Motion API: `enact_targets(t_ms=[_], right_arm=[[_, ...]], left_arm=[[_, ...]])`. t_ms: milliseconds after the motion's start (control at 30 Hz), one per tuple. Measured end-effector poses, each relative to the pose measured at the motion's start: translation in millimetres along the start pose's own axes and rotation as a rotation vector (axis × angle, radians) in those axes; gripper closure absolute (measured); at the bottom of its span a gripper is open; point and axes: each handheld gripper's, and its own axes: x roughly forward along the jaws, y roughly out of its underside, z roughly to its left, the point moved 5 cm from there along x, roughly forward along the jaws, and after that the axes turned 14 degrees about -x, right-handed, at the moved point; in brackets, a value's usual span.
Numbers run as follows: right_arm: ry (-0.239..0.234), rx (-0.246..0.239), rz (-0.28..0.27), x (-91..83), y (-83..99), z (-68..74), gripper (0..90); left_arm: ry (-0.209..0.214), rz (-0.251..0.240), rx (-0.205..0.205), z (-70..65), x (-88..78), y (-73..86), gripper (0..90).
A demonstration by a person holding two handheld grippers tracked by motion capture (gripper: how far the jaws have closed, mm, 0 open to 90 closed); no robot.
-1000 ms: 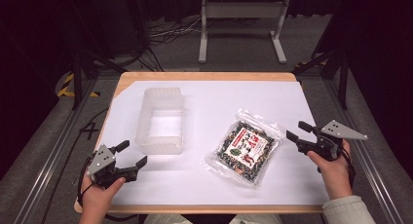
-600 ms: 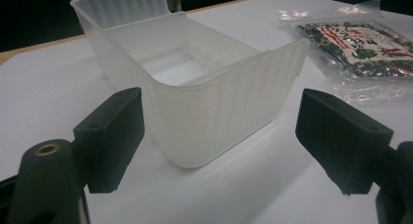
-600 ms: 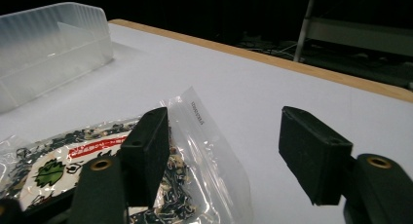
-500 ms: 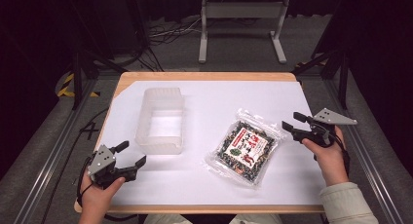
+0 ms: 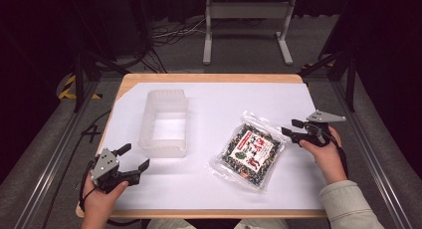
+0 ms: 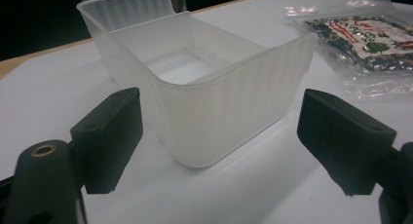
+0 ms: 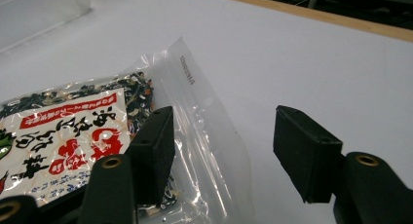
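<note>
A clear bag of dark mixed bits with a red and white label [image 5: 251, 149] lies flat on the white table top, right of centre. My right gripper [image 5: 289, 127] is at the bag's right edge. Its jaws have just been closing and stand open. In the right gripper view the bag's clear edge [image 7: 204, 117] lies between them, with one finger [image 7: 153, 141] over the bag, and no pad presses on it. A translucent plastic tub [image 5: 164, 148] stands left of centre, empty. My left gripper [image 5: 135, 157] rests open just before the tub's near end [image 6: 229, 107], holding nothing.
The white sheet [image 5: 224, 99] covers a wooden table whose edge shows at the back [image 5: 209, 78]. Behind the table stands a metal frame [image 5: 246, 12] among cables on the floor. Metal rails run along both sides of the table.
My right gripper has moved left and down to the bag's right edge, and its jaws stand narrower. The left hand, tub and bag have stayed put.
</note>
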Motion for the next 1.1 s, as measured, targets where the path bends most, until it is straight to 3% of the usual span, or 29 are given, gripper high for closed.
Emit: enact_targets(t_ms=[567, 667, 1000, 1100], right_arm=[[-0.076, 0.091, 0.075, 15.6, 21.5, 3.3, 45.5], [-0.12, 0.153, 0.055, 17.7, 24.1, 3.6, 44.4], [-0.146, 0.184, 0.073, 22.4, 28.8, 6.3, 42.5], [-0.145, 0.169, 0.087, 23.3, 28.7, 8.2, 43.4]], left_arm=[[-0.002, 0.01, 0.005, -1.1, 1.4, 1.4, 18.6], [0.005, 0.015, -0.004, -2.5, 1.7, 1.7, 17.8], [0.004, 0.026, 0.005, -3.9, 2.9, 2.4, 17.8], [0.002, 0.033, 0.015, -4.9, 3.5, 2.7, 17.4]])
